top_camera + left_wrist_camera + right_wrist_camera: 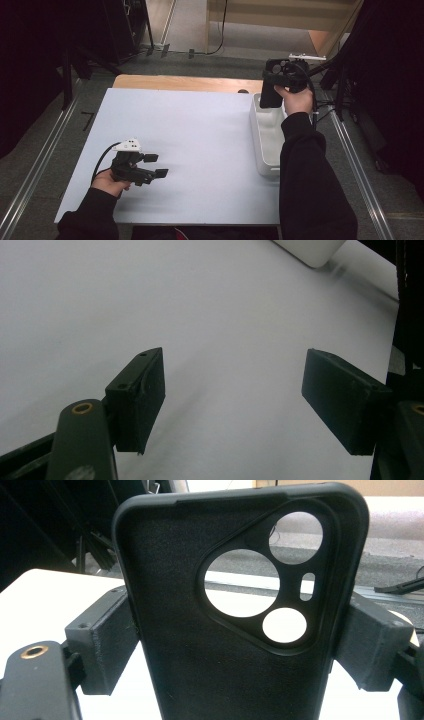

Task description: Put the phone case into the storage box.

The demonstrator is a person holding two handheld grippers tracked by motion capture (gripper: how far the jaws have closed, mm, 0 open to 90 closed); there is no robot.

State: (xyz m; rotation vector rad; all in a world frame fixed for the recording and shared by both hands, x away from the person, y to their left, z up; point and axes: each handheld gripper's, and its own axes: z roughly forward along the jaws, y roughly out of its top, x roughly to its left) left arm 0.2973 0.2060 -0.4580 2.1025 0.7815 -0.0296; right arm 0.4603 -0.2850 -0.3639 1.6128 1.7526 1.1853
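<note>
one black soft phone case with camera cut-outs, clamped upright in right gripper above one white rectangular plastic bin | left gripper jaws apart, empty, over white tabletop

Black phone case, white bin, white table

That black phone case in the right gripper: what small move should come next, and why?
Probably carry it left, over the bare white table top, and lower it. The right gripper is shut on the phone case, held up above the far end of the white bin, while the left gripper waits open, low over the table.
</note>
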